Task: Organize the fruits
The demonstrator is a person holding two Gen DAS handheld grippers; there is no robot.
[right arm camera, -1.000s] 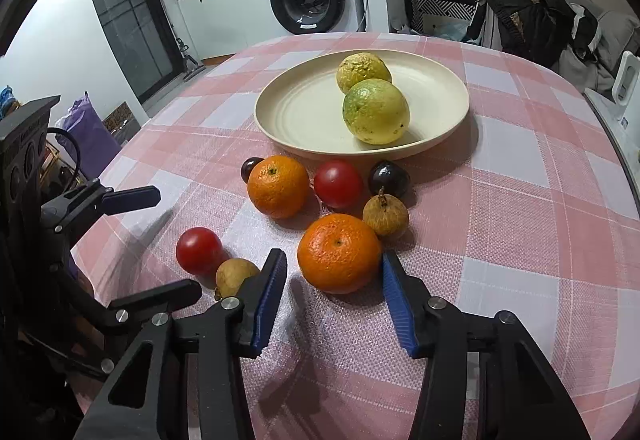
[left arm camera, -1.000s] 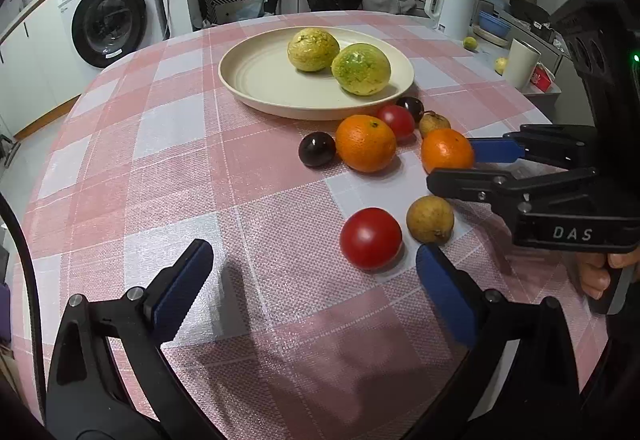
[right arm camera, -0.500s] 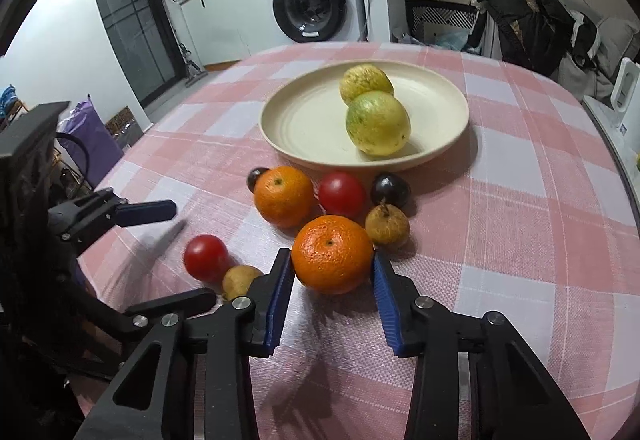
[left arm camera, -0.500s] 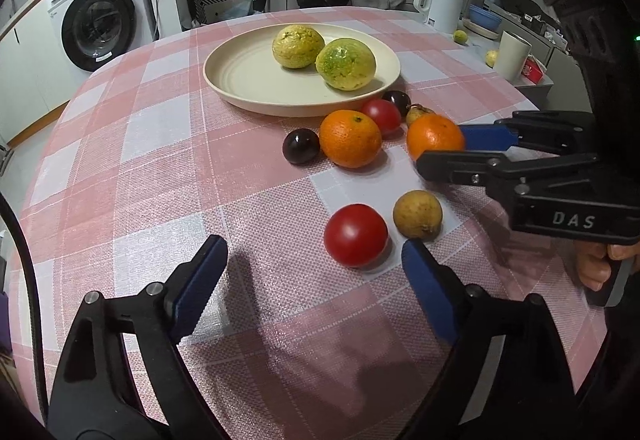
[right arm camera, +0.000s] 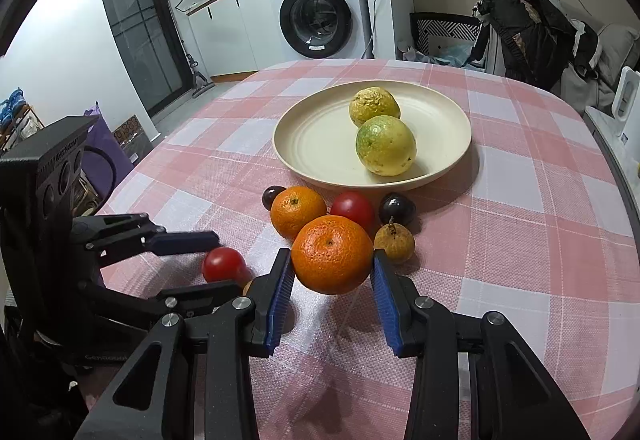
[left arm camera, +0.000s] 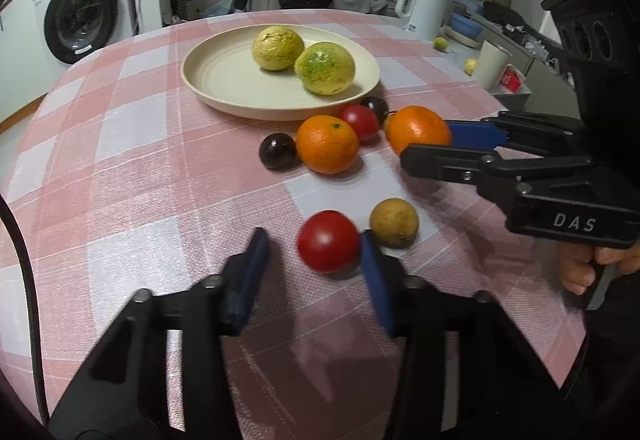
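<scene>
Fruits are gathered on a pink-and-white checked tablecloth point(right arm camera: 532, 224) toward the near edge of the round table, in front of a cream plate point(right arm camera: 320, 144) that sits near the table's middle. Two yellow-green fruits point(right arm camera: 385, 145) are seen on the plate, touching each other. Just off the plate's near rim lie a second orange point(right arm camera: 297, 210), a red tomato point(right arm camera: 353, 207), two dark plums point(right arm camera: 396, 209) and a small brown fruit point(right arm camera: 394, 242), packed closely together.

The nearest orange point(right arm camera: 332, 254) is framed by the right gripper point(right arm camera: 332, 280); its blue-padded fingers point(right arm camera: 281, 288) are set on either side of the fruit, at or very close to its skin, but whether they actually press it cannot be told from either view. In the left wrist view the same orange point(left arm camera: 418, 129) is seen against the upper blue pad.

A second red tomato point(left arm camera: 328, 241) lies apart from the cluster, nearer the table's edge, with a small yellow-brown fruit point(left arm camera: 394, 223) just beside it. The left gripper point(left arm camera: 312, 256) is placed around this tomato with its fingers spread: the right-hand pad point(left arm camera: 374, 272) is at the tomato's side, while a clear gap is left on the other side. The picture is blurred there.

A hand point(left arm camera: 580, 272) is visible on the right gripper's handle.
</scene>
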